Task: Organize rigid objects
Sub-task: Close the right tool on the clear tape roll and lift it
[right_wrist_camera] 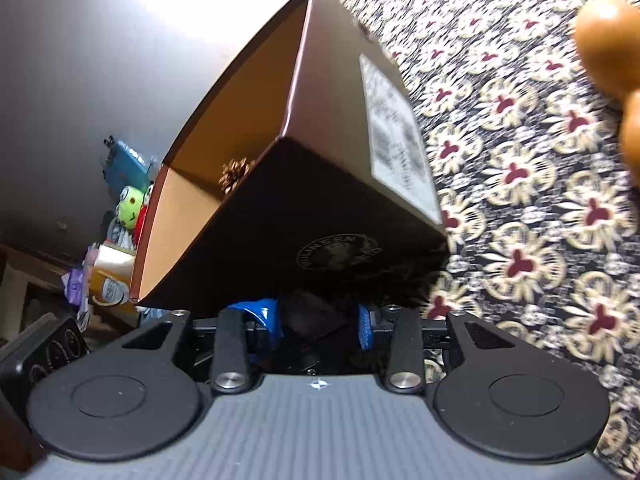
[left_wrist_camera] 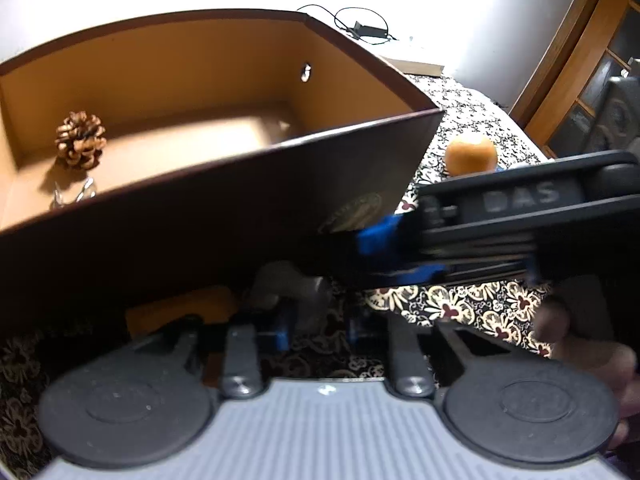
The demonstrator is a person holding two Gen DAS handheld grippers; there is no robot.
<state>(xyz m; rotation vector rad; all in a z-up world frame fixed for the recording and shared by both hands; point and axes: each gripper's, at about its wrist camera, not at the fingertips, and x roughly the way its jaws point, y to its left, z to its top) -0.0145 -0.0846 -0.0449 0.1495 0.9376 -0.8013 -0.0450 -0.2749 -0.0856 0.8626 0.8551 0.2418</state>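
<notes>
A brown cardboard box point(left_wrist_camera: 224, 208) stands open on the flowered cloth; it also shows in the right wrist view point(right_wrist_camera: 320, 184). Inside lie a pine cone point(left_wrist_camera: 80, 140) and a clear shiny object point(left_wrist_camera: 74, 194). My left gripper point(left_wrist_camera: 316, 320) sits low against the box's near wall, with a grey object point(left_wrist_camera: 288, 288) between its blue-padded fingers; whether they press it is unclear. My right gripper point(right_wrist_camera: 320, 320) is closed around a dark object point(right_wrist_camera: 312, 312) at the box's near corner; it shows from the side in the left wrist view point(left_wrist_camera: 384, 240). An orange ball point(left_wrist_camera: 471, 153) rests right of the box.
A flowered tablecloth point(right_wrist_camera: 520, 184) covers the table. A book point(left_wrist_camera: 416, 65) and a black cable point(left_wrist_camera: 360, 26) lie behind the box. Toys and clutter point(right_wrist_camera: 128, 208) stand at the left in the right wrist view. A wooden door point(left_wrist_camera: 580, 48) is at the far right.
</notes>
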